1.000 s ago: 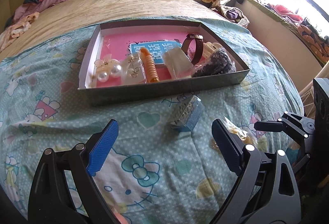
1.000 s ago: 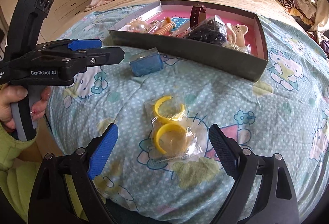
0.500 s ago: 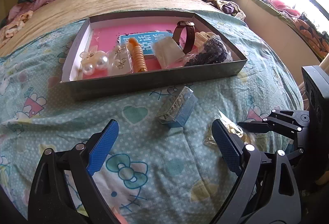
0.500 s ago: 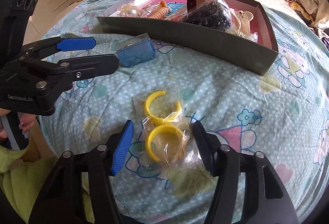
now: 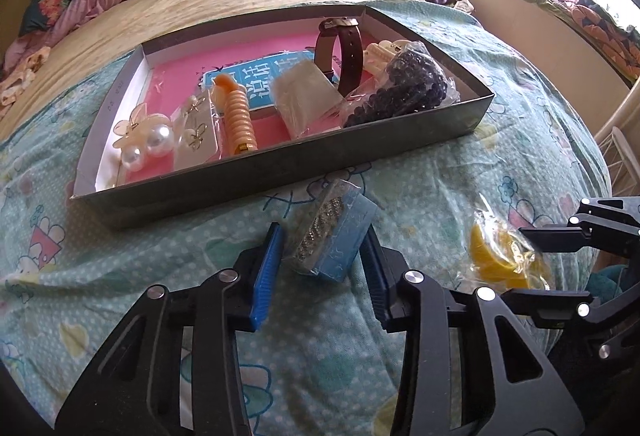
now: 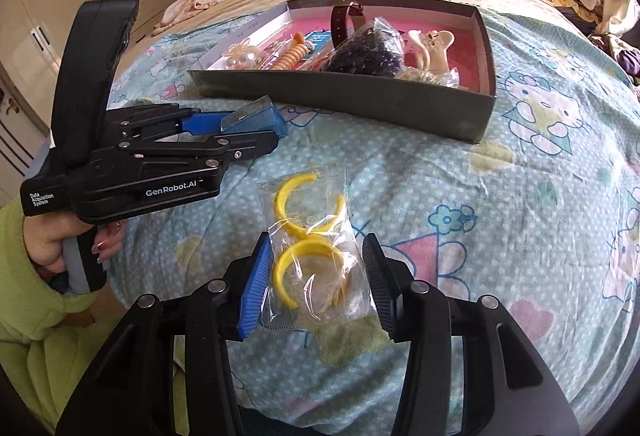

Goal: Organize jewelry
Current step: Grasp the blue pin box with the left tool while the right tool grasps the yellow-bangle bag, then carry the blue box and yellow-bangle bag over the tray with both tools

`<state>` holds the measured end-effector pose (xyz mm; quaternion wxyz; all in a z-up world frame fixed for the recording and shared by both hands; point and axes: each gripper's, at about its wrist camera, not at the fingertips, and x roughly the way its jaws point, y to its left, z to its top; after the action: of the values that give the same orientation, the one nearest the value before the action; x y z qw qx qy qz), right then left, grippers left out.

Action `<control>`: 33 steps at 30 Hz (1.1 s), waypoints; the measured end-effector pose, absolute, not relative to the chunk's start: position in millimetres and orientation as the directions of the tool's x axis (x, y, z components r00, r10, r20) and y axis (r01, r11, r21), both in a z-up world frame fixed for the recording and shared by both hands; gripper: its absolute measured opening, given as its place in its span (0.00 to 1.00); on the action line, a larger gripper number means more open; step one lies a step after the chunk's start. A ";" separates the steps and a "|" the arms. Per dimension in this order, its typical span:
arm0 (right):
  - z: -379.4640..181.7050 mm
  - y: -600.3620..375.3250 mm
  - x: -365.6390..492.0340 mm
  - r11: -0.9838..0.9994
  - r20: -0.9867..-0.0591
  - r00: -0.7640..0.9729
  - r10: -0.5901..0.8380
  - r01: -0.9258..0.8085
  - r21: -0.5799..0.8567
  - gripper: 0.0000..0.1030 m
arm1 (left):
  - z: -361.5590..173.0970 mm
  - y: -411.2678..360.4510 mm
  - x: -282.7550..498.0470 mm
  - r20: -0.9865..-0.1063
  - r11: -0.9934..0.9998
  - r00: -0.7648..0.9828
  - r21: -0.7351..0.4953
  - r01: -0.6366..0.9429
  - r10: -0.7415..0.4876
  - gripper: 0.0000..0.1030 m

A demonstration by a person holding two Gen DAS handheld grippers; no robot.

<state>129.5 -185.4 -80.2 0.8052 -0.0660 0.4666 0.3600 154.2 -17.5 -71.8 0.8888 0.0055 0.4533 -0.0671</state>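
Both claws have closed in since a second ago, when they hung wide apart above the blanket. My left claw (image 5: 322, 268) now has its blue pads on either side of the blue box (image 5: 334, 236), which lies on the blanket (image 5: 160, 256) just in front of the tray (image 5: 280, 164); the right pad touches the box's side, and the left pad looks to stand a hair off it, so I cannot tell whether the pinch is made. My right claw (image 6: 316, 280) has drawn its fingers up to the bag (image 6: 314, 248) of yellow hoops, one pad against each edge of the plastic, the bag lying flat on the blanket; whether it is truly clamped I cannot tell.

From the right wrist I see my left claw side-on, its tips around the blue box, and my left hand (image 6: 60, 248) on the grip.

Inside the tray, on its pink floor, sit a pearl clip (image 5: 144, 136) at the left end, an orange coil (image 5: 238, 118) beside it, a brown watch (image 5: 340, 52) standing upright toward the back, and a bag of dark beads (image 5: 404, 88) at the right end with a cream clip (image 6: 430, 48) behind it.
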 end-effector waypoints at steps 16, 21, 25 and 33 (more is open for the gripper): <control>-32.8 -208.9 132.4 0.729 -0.708 0.387 0.591 -0.631 0.264 0.43 | -21.9 -16.7 135.4 -0.725 0.983 0.666 -0.090 0.162 -0.176 0.20; -18.3 -202.2 133.0 0.721 -0.684 0.408 0.605 -0.645 0.253 0.43 | -3.0 -4.9 132.7 -0.694 0.986 0.700 -0.097 0.136 -0.165 0.20; -5.9 -196.7 137.2 0.714 -0.664 0.422 0.617 -0.655 0.247 0.43 | 6.7 4.2 131.4 -0.677 0.988 0.720 -0.099 0.115 -0.151 0.20; 12.8 -189.0 146.4 0.709 -0.631 0.449 0.632 -0.664 0.238 0.43 | 16.1 24.9 126.8 -0.656 0.992 0.744 -0.110 0.066 -0.123 0.20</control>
<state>146.4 -189.0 12.8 0.8509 -0.0220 0.3612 0.3808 126.8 24.9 16.1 0.9331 -0.0398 0.3539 -0.0506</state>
